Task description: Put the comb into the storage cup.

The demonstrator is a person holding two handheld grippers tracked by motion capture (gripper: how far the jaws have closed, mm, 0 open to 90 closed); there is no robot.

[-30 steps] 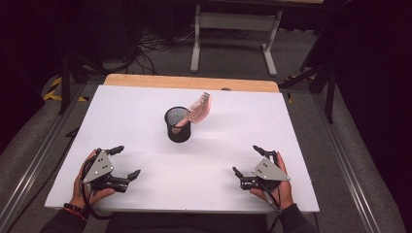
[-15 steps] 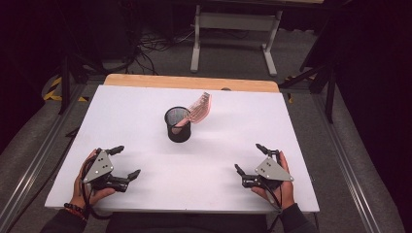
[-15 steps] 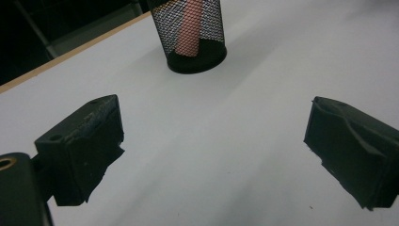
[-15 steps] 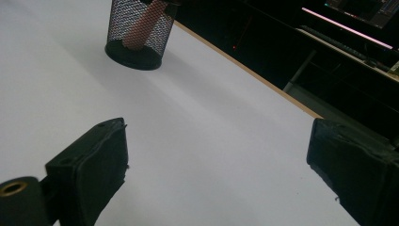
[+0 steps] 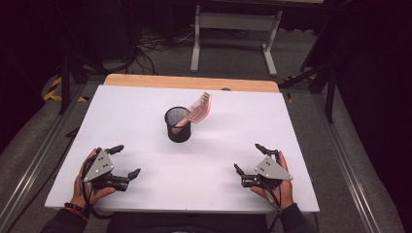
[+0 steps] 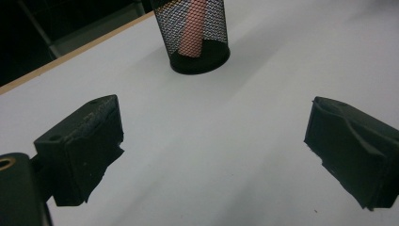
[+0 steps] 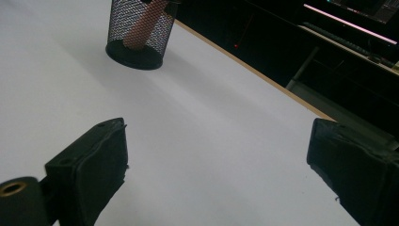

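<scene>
Black mesh cup (image 5: 178, 124) stands upright near the middle of the white worktop (image 5: 145, 107), a little toward the far edge. Round solid base, open wire wall. One thing inside it: a pink comb (image 5: 198, 109). Its handle end goes down into the cup and leans against the wall; the toothed end sticks out over the rim, tilted up and away toward your right. Through the mesh in the left gripper view you see the pink handle (image 6: 193, 33) standing inside the cup (image 6: 197, 35), reaching down to the base. The right gripper view shows the same handle (image 7: 143, 26) slanting behind the wire of the cup (image 7: 139, 33). Whether anything else lies in the cup cannot be told.

Your left tongs (image 5: 124, 160) sit near the worktop's near left corner, held in your left hand (image 5: 90, 187), jaws wide apart, nothing between them, pointing toward the cup. Well apart from the cup.

Your right tongs (image 5: 248, 158) sit near the near right side, in your right hand (image 5: 277, 187), jaws also spread wide with bare worktop between them. Also well apart from the cup.

Beyond the white sheet, a strip of wooden edge (image 5: 189, 82) shows at the far side. Farther off, on the floor, a grey metal frame (image 5: 233, 29) and some cables (image 5: 155, 43).
</scene>
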